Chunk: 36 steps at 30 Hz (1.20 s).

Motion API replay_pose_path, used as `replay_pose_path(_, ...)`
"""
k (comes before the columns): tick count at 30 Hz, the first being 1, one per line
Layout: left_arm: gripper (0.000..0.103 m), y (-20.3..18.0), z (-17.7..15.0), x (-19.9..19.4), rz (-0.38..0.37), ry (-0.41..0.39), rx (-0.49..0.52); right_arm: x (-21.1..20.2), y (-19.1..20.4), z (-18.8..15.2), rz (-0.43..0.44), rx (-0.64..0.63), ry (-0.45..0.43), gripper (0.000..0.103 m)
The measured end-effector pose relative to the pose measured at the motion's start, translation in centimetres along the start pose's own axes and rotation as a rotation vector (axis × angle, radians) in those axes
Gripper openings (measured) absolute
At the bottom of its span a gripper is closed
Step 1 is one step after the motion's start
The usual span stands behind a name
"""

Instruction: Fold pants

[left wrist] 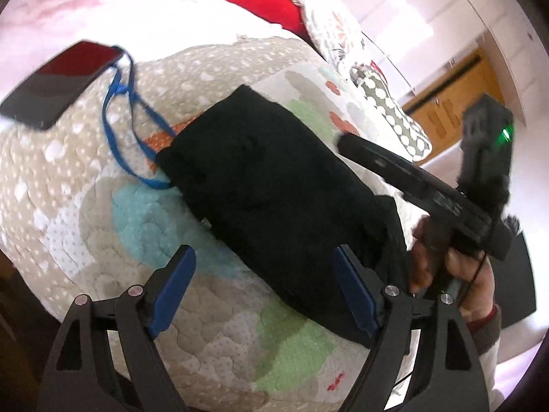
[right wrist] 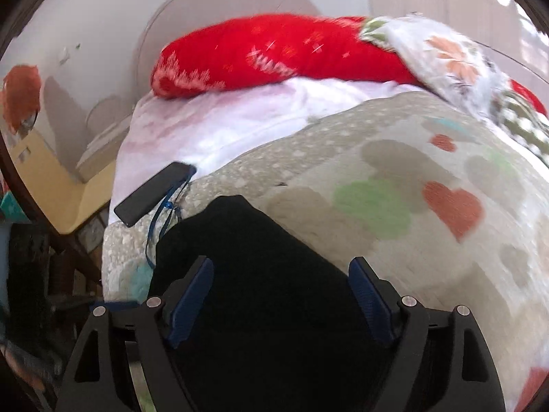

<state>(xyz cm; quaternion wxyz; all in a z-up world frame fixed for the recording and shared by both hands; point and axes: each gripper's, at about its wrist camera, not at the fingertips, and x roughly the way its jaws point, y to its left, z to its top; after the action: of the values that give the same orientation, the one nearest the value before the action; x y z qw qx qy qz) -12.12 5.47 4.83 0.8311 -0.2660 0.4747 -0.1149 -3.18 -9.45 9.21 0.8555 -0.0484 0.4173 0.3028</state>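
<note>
The black pants [left wrist: 271, 185] lie folded into a compact bundle on the quilted bedspread [left wrist: 85, 178]. My left gripper [left wrist: 264, 267] is open and empty, its blue pads just above the near edge of the bundle. The right gripper's body [left wrist: 422, 189] shows in the left wrist view, held by a hand at the bundle's right side. In the right wrist view my right gripper [right wrist: 281, 281] is open and empty, hovering over the pants [right wrist: 260, 274], which fill the space between the pads.
A black phone [left wrist: 58, 82] with a blue lanyard [left wrist: 116, 127] lies on the bed left of the pants; the lanyard's end runs under the bundle. A red pillow [right wrist: 274, 51] and a floral pillow [right wrist: 446, 58] sit at the head. The bed's left edge drops off [right wrist: 109, 240].
</note>
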Motion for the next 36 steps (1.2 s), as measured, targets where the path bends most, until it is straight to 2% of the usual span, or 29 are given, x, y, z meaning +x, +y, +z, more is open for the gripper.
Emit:
replay_pose_path(5,0.082,0.2,0.1,1.7,-0.006,0.017,-0.02,5.1,1.4,1.9,0.022,-0.067,0.085,0.083)
replay_pose_path(9,0.083,0.2,0.5,2.4,-0.026,0.001,-0.033,8.1,1.3,2.3,0.055,-0.051,0.125,0.083)
replay_pose_path(11,0.084,0.3,0.7,2.8,-0.03,-0.01,-0.05,9.2,1.2,2.3,0.111,-0.015,0.13,0.083)
replay_pose_path(13,0.082,0.0,0.6,2.8,-0.027,-0.019,-0.045,9.8,1.0,2.1,0.131,0.006,0.132,0.074)
replay_pose_path(14,0.081,-0.1,0.6,2.6,-0.026,-0.024,-0.038,9.7,1.0,2.1,0.139,0.009,0.131,0.056)
replay_pose_path(15,0.076,-0.3,0.4,2.3,-0.03,-0.033,-0.032,9.5,0.9,2.1,0.143,0.017,0.127,0.05)
replay_pose_path(17,0.058,-0.9,0.1,1.4,-0.016,-0.066,-0.005,8.0,0.8,2.3,0.141,0.027,0.093,0.039)
replay_pose_path(18,0.055,-1.5,-0.1,0.7,-0.01,-0.087,0.018,6.8,0.8,2.4,0.149,0.029,0.067,0.035)
replay_pose_path(20,0.042,-2.8,-0.4,-0.7,-0.013,-0.123,0.056,3.8,0.5,2.6,0.174,0.033,-0.002,0.033)
replay_pose_path(23,0.038,-5.7,-0.9,-3.3,-0.039,-0.198,0.149,-1.5,-0.6,2.6,0.204,0.044,-0.115,0.033)
replay_pose_path(26,0.038,-9.9,-2.3,-5.3,-0.068,-0.262,0.309,-7.5,-3.0,1.2,0.232,0.084,-0.235,0.033)
replay_pose_path(28,0.038,-13.0,-4.0,-5.5,-0.072,-0.277,0.445,-11.1,-5.3,-0.8,0.232,0.123,-0.303,0.032)
replay_pose_path(30,0.038,-15.6,-5.9,-4.2,-0.095,-0.246,0.562,-14.0,-7.6,-3.4,0.199,0.165,-0.345,0.031)
replay_pose_path(32,0.038,-17.8,-8.1,-1.8,-0.12,-0.158,0.67,-16.1,-10.0,-6.9,0.12,0.229,-0.35,0.031)
replay_pose_path(35,0.038,-19.5,-10.3,2.1,-0.16,-0.014,0.742,-17.1,-12.9,-11.7,0.043,0.346,-0.301,0.031)
replay_pose_path(36,0.038,-19.7,-10.8,3.3,-0.18,0.05,0.747,-17.1,-13.5,-13.2,0.005,0.377,-0.279,0.035)
